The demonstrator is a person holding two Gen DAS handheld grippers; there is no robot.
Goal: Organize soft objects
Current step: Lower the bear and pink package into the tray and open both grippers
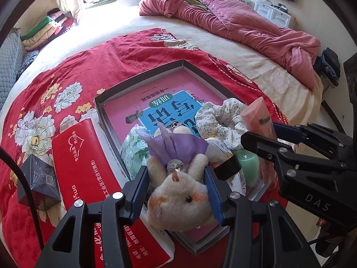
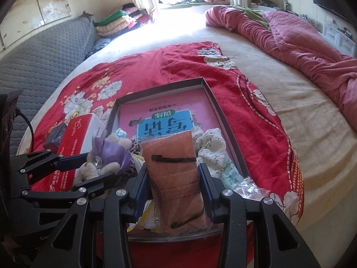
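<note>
My left gripper [image 1: 176, 176] is shut on a beige plush bear [image 1: 178, 198] with a purple bow, held over the near end of a shallow grey box [image 1: 116, 93]; both show in the right wrist view [image 2: 98, 167]. My right gripper [image 2: 175, 172] is shut on an orange face mask pack [image 2: 176, 178] in clear wrap, also over the box's near end; the pack also shows in the left wrist view [image 1: 258, 118]. In the box lie a pink and blue book [image 2: 165, 114], a floral scrunchie [image 1: 221, 118] and a green packet [image 1: 133, 154].
The box sits on a red floral blanket [image 1: 89, 67] on a cream bed. A red tissue pack [image 1: 82, 163] and a dark small box [image 1: 38, 185] lie left of it. A pink quilt [image 1: 245, 26] is bunched at the far right. A grey sofa [image 2: 44, 55] stands at the left.
</note>
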